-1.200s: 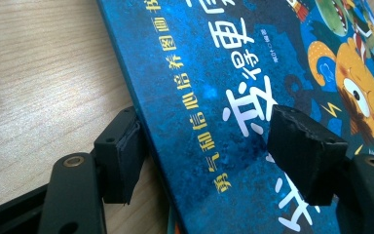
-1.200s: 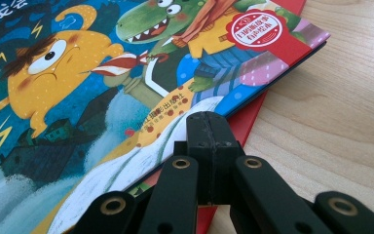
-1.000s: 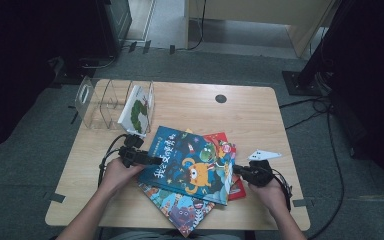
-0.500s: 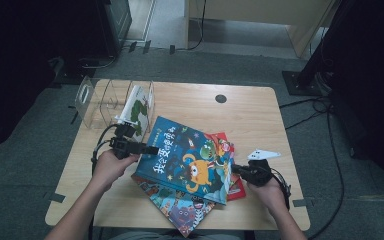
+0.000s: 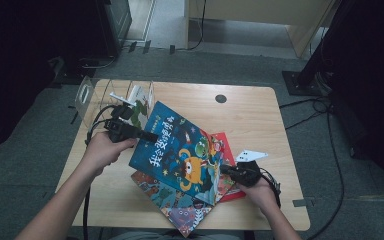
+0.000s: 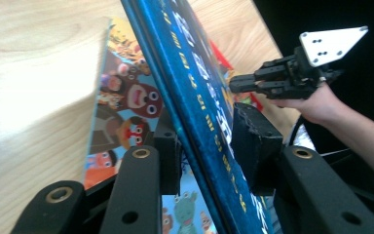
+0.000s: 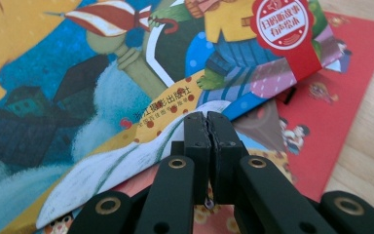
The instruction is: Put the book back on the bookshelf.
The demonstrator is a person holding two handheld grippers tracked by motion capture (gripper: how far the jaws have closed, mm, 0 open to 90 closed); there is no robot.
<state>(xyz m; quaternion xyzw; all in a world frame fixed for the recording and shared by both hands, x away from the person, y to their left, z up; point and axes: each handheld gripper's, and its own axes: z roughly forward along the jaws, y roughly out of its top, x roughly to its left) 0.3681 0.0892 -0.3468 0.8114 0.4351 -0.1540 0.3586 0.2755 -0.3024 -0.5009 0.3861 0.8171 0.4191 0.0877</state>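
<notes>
A blue picture book [image 5: 180,150] tilts up from a pile of books, its left edge raised. My left gripper [image 5: 147,136] is shut on that edge. Its jaws have just been closing, and the blue book [image 6: 195,87] passes between the pads [image 6: 253,141]. My right gripper [image 5: 225,170] is shut with nothing between its jaws. Its tip [image 7: 207,122] rests against the low right edge of the blue book [image 7: 102,73]. Below lie a red book [image 7: 341,97] and a colourful cartoon book [image 6: 121,102]. The right gripper [image 6: 236,84] also shows beyond the blue cover.
A clear rack [image 5: 100,95] stands at the table's back left with a white and green book [image 5: 139,102] in it. The wooden table [image 5: 260,115] has a dark round hole [image 5: 221,98] near its far edge. The cartoon book [image 5: 180,210] overhangs the front edge.
My left gripper has risen with the blue book's left edge, so the book tilts more steeply. The right gripper has barely shifted at the book's low edge.
</notes>
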